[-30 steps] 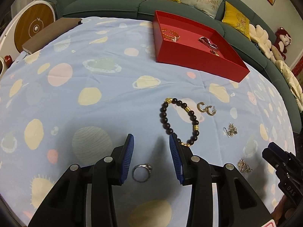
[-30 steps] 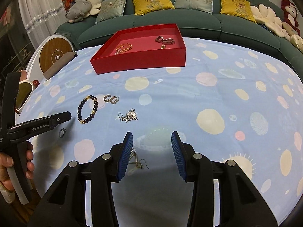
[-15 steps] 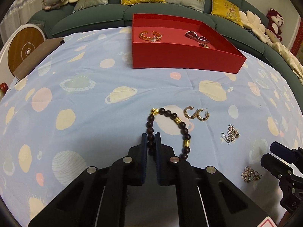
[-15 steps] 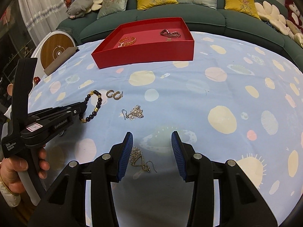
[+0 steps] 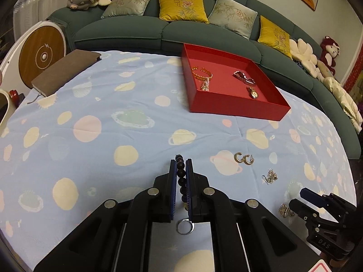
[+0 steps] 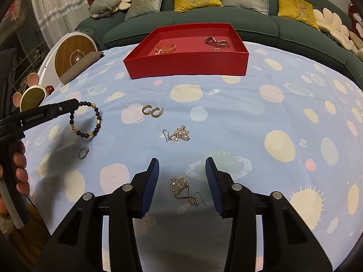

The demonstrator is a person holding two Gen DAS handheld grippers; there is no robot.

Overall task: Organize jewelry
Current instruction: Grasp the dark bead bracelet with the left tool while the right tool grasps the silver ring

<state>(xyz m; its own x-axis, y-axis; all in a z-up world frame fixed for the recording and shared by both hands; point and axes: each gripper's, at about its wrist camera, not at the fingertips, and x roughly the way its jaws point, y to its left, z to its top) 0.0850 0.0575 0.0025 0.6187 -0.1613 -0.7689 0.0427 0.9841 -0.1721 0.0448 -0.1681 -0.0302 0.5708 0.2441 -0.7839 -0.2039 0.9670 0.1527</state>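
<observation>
My left gripper (image 5: 181,162) is shut on a dark bead bracelet with gold beads (image 5: 180,176) and holds it off the cloth; in the right wrist view the bracelet (image 6: 98,119) hangs from the left gripper's tip (image 6: 76,103). A silver ring (image 5: 185,226) lies under the left gripper. My right gripper (image 6: 182,170) is open, low over a flower earring (image 6: 181,187). A red tray (image 5: 238,107) at the far side holds a gold bracelet (image 5: 202,72) and a watch (image 5: 244,78). Gold hoop earrings (image 6: 152,110) and a second flower earring (image 6: 179,133) lie on the cloth.
The table has a blue planet-print cloth (image 5: 102,124). A brown notebook (image 5: 65,72) lies at the far left. A green sofa with cushions (image 5: 181,6) curves behind the table. A round white and wooden device (image 6: 72,57) stands at the left.
My left gripper moved forward from over the ring, shut on the bead bracelet and lifted it off the cloth. My right gripper stayed open and came a little lower over the flower earring.
</observation>
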